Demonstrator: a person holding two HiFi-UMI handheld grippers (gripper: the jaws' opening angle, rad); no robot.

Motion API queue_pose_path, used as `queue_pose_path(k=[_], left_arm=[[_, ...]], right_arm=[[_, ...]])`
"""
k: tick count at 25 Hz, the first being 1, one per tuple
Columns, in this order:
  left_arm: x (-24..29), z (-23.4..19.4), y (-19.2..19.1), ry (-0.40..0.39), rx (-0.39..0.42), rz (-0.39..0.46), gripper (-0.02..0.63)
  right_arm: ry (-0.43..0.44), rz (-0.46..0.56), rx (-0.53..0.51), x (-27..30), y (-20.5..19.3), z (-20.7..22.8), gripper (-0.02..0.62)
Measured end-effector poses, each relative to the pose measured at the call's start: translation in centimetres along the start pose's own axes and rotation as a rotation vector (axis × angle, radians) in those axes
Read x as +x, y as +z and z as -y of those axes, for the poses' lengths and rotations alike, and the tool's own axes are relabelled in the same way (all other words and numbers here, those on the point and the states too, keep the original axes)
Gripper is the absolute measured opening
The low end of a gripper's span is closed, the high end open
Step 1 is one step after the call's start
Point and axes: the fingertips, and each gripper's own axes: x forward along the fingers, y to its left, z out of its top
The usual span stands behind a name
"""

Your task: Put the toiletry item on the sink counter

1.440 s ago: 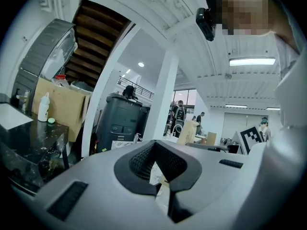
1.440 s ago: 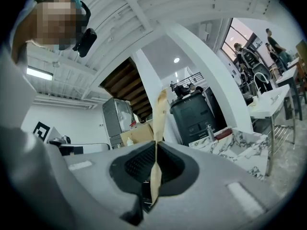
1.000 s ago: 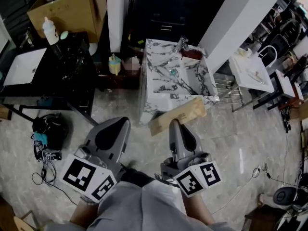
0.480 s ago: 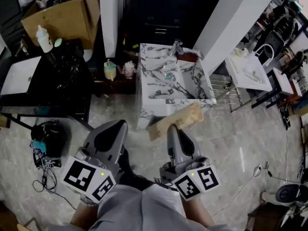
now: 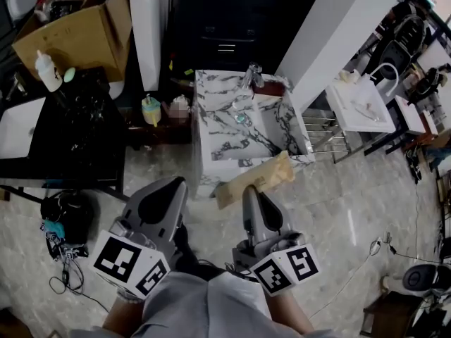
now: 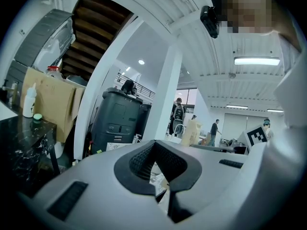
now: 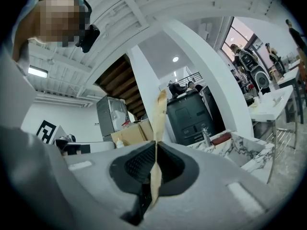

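Note:
A flat tan paper packet (image 5: 255,179), the toiletry item, sticks out sideways from my right gripper (image 5: 248,190), which is shut on its edge. In the right gripper view the packet (image 7: 158,123) stands edge-on, pinched between the pads of the gripper (image 7: 154,150). My left gripper (image 5: 175,185) hangs beside it at the left, shut with nothing in it; its pads (image 6: 154,146) meet at the tips. Ahead on the floor stands the marble sink counter (image 5: 211,129) with a faucet (image 5: 250,72) at its far edge. The packet hangs above the floor just in front of the counter's near edge.
A black table (image 5: 77,118) with a white bottle (image 5: 46,70) stands at the left, a cardboard box (image 5: 70,34) behind it. A yellow bottle (image 5: 150,109) sits between table and counter. A white basin (image 5: 363,108) is at the right, a black bag (image 5: 67,213) on the floor.
The sink counter and the black table have slid left in the head view as the person shifts. Both grippers keep their pose, and the packet stays gripped.

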Motion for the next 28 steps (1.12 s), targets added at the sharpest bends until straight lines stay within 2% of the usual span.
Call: queue_pose_path(k=[12,28], left_arm=[[7.6,-6.4,3.3,-0.044,0.009,-0.017,0.005],[18.1,-15.8,5.5,-0.138,-0.006,-0.062,0.006]], right_arm=[[-0.034,0.008,-0.004,9.9,2.1,2.6,0.005],[-0.138,-0.003,-0.01,22.0,3.1,6.3,0.005]])
